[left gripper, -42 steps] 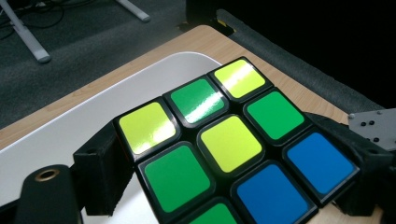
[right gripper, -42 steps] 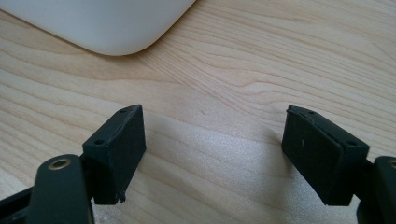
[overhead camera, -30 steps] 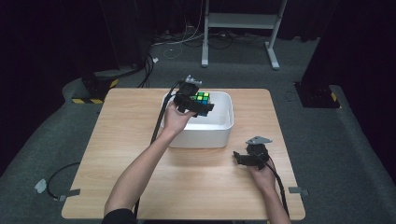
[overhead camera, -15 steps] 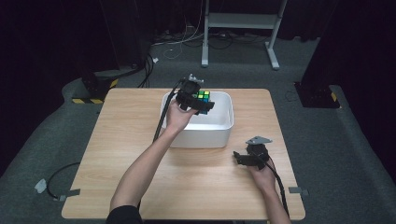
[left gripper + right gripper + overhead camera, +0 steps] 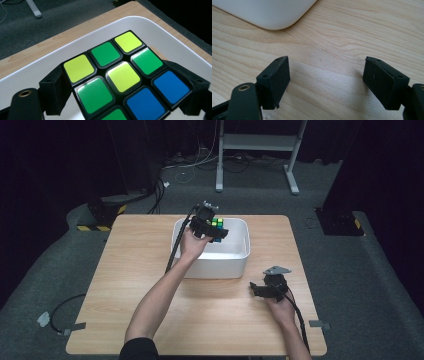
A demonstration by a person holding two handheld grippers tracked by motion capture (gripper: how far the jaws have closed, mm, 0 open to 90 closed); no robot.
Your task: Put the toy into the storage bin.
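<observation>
Your left claw (image 5: 214,231) has carried the multicoloured plastic puzzle cube (image 5: 217,224) a little farther toward the back of the white rectangular plastic tub (image 5: 235,266) than it was a second ago, while your right claw (image 5: 260,289) has stayed where it was on the light wooden desk (image 5: 135,270).

In the high view, your left hand (image 5: 192,242) reaches over the near-left part of the tub, and the cube sits gripped at the claw's end, over the tub's rear-left area. In the left gripper view, the two black jaws press against opposite sides of the cube (image 5: 122,77), one at its left and one at its right, so this claw is clamped on it. The cube's face toward the camera shows yellow, green and blue squares. Behind it you can see the tub's white inner wall and curved rim (image 5: 155,22), then the desk edge beyond. Whether the cube touches the tub's floor, you cannot tell from these views.

Your right hand (image 5: 280,307) rests on the desk near its front-right part, just off the tub's near-right corner and apart from it. In the right gripper view, its jaws stand wide apart with nothing between them, low over the bare wood grain (image 5: 327,82), and the tub's rounded corner (image 5: 274,15) lies ahead at the upper left.
</observation>
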